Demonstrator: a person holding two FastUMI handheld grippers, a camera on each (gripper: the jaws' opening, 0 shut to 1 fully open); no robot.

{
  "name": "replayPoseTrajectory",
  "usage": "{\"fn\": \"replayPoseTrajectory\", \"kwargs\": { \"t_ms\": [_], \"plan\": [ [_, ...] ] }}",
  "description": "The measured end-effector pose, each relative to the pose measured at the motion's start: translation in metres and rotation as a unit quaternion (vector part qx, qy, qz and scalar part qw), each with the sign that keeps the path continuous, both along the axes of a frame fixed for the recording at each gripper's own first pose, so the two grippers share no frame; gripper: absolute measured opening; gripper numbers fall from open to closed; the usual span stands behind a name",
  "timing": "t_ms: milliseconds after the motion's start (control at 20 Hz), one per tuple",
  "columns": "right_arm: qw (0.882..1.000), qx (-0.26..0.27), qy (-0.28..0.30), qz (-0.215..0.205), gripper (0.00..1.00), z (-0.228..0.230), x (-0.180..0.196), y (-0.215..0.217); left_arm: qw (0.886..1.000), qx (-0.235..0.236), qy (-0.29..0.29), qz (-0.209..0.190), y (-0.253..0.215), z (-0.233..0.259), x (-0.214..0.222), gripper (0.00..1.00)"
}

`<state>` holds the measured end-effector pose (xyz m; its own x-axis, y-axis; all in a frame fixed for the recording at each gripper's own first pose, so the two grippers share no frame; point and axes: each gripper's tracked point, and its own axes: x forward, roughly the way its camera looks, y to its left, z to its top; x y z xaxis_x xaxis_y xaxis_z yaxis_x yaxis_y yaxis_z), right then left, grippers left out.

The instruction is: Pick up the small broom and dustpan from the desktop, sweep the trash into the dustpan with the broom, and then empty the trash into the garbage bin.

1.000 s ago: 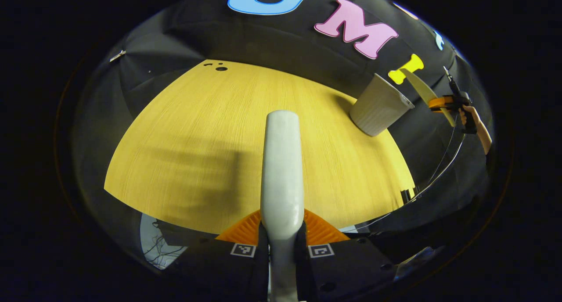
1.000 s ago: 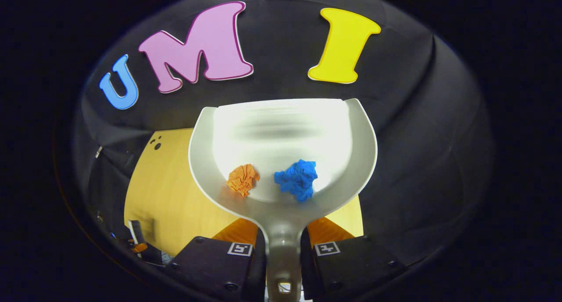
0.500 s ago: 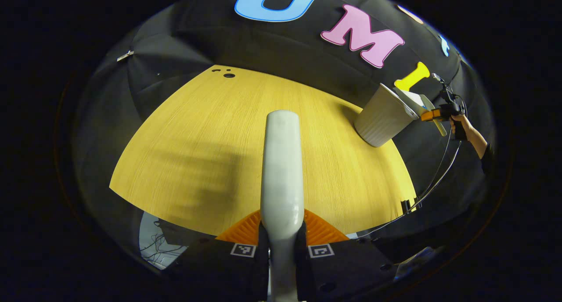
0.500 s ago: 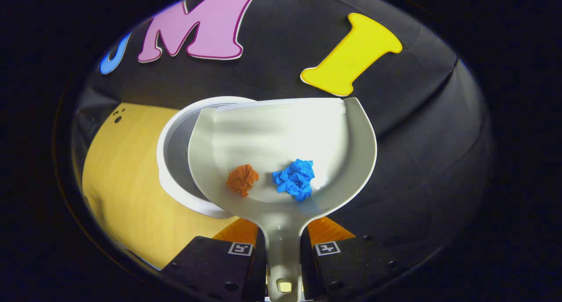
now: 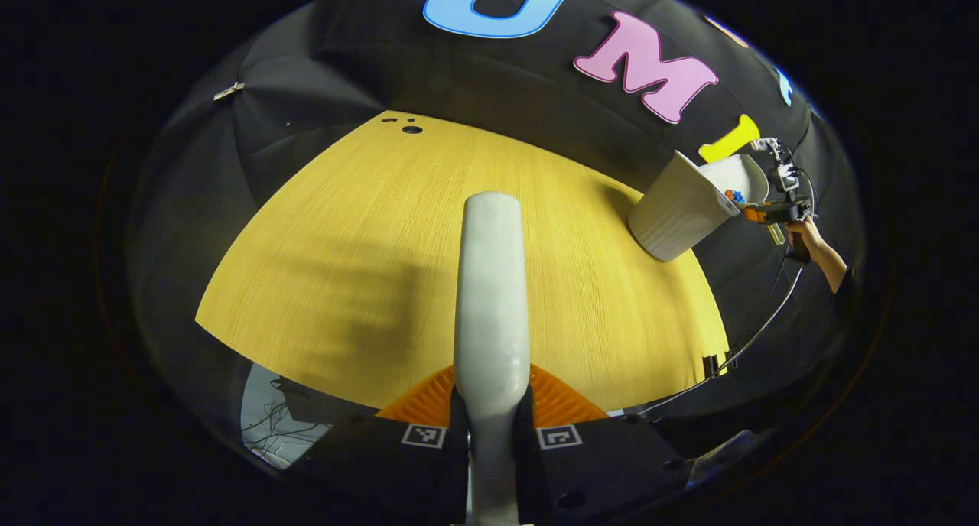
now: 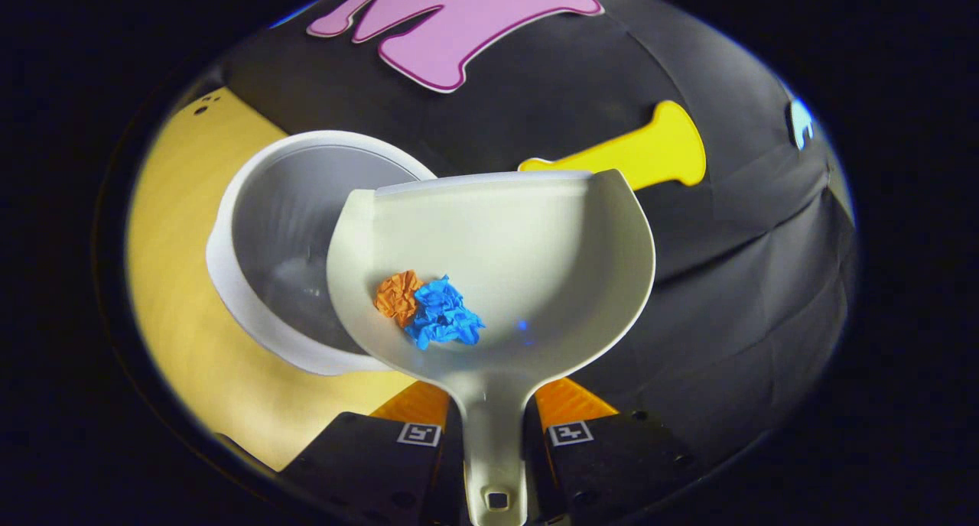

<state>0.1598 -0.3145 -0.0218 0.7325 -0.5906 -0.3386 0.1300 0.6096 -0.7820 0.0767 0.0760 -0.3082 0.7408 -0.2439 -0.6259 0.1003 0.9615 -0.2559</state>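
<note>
My right gripper (image 6: pixel 493 434) is shut on the handle of the pale dustpan (image 6: pixel 535 235), held tilted over the right part of the white garbage bin (image 6: pixel 264 235). Inside the pan an orange paper ball (image 6: pixel 396 297) and a blue paper ball (image 6: pixel 443 316) lie touching each other at the lower left. My left gripper (image 5: pixel 491 426) is shut on the white broom handle (image 5: pixel 489 281), which points forward over the yellow desktop (image 5: pixel 344 266). From the left gripper view, the bin (image 5: pixel 677 209) stands at the far right with the dustpan (image 5: pixel 738 182) above its mouth.
A hand (image 5: pixel 811 239) holds the right gripper at the desk's far right, with a cable (image 5: pixel 753 331) hanging down from it. Small dark holes (image 5: pixel 411 128) mark the desk's far corner. The booth's black cloth wall stands behind the bin.
The dustpan has swung over the bin and tilted leftward. The blue ball has slid against the orange one. The left gripper and broom have barely moved.
</note>
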Motion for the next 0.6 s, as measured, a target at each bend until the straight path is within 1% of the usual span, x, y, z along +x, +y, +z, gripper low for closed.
{"fn": "replayPoseTrajectory", "kwargs": {
  "t_ms": [50, 100, 200, 300, 400, 450, 500, 550, 600],
  "plan": [
    [1.0, -0.028, 0.005, 0.009, 0.41, 0.003, 0.001, -0.002, 1.0, 0.001, 0.001, 0.0, 0.0, 0.0, 0.0, 0.29],
    [0.999, -0.051, 0.011, 0.015, 0.36, 0.005, 0.001, -0.002, 1.0, 0.004, 0.004, 0.001, 0.001, -0.001, -0.001, 0.29],
    [0.995, -0.096, 0.015, 0.018, 0.36, 0.012, 0.002, -0.006, 1.0, 0.009, 0.008, 0.0, -0.001, -0.004, -0.002, 0.29],
    [0.99, -0.141, 0.02, 0.02, 0.36, 0.027, -0.014, -0.012, 1.0, 0.003, 0.014, -0.004, -0.006, -0.007, -0.005, 0.29],
    [0.984, -0.174, 0.027, 0.027, 0.36, 0.038, -0.031, -0.011, 1.0, -0.001, 0.017, -0.004, -0.009, -0.01, -0.006, 0.29],
    [0.981, -0.191, 0.03, 0.031, 0.4, 0.043, -0.038, -0.011, 1.0, -0.003, 0.018, -0.005, -0.01, -0.01, -0.006, 0.29],
    [0.977, -0.209, 0.035, 0.036, 0.4, 0.049, -0.045, -0.01, 1.0, -0.002, 0.019, -0.006, -0.011, -0.01, -0.007, 0.29],
    [0.972, -0.227, 0.039, 0.04, 0.36, 0.053, -0.043, -0.008, 1.0, -0.001, 0.019, -0.007, -0.011, -0.011, -0.008, 0.29],
    [0.97, -0.234, 0.044, 0.043, 0.36, 0.055, -0.045, -0.006, 1.0, 0.0, 0.02, -0.008, -0.01, -0.012, -0.007, 0.29]
  ]
}}
